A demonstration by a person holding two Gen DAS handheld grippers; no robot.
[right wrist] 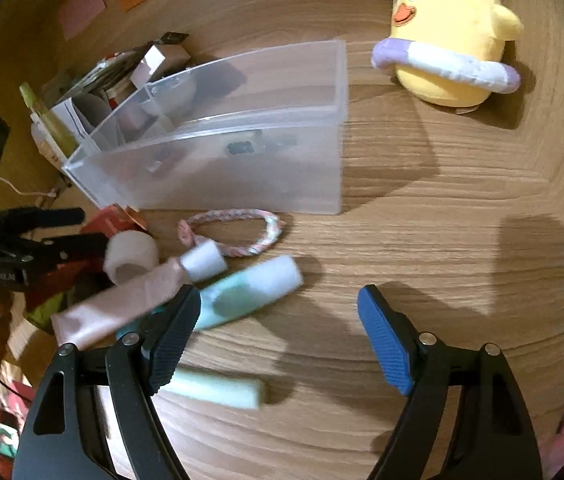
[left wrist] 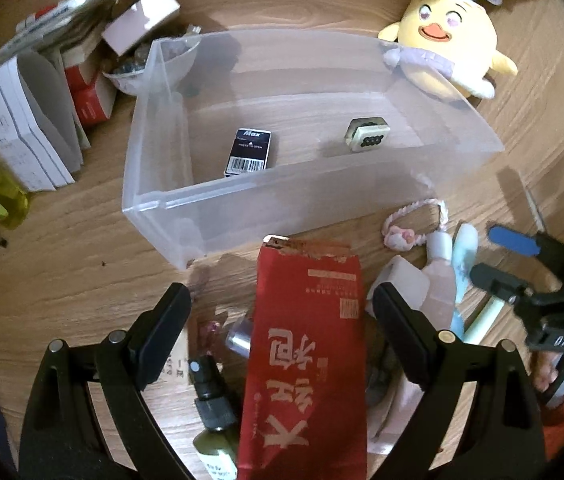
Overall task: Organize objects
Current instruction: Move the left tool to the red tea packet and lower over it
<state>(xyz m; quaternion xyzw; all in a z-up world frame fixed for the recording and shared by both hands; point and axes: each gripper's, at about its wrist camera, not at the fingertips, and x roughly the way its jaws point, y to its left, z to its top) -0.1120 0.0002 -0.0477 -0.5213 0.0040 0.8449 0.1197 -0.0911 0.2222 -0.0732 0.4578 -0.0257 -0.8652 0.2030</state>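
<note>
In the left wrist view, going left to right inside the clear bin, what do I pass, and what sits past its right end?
Black Max box → small cream square piece with a dark face → yellow chick plush, behind the clear bin's far right corner.

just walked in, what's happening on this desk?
A person is sorting desk clutter into a clear plastic bin using two handheld grippers. The left gripper is open, its fingers on either side of a red paper packet without touching it. The right gripper is open over bare wood beside a pink tube and a mint tube. The bin holds only a small black box and a small square item.
</note>
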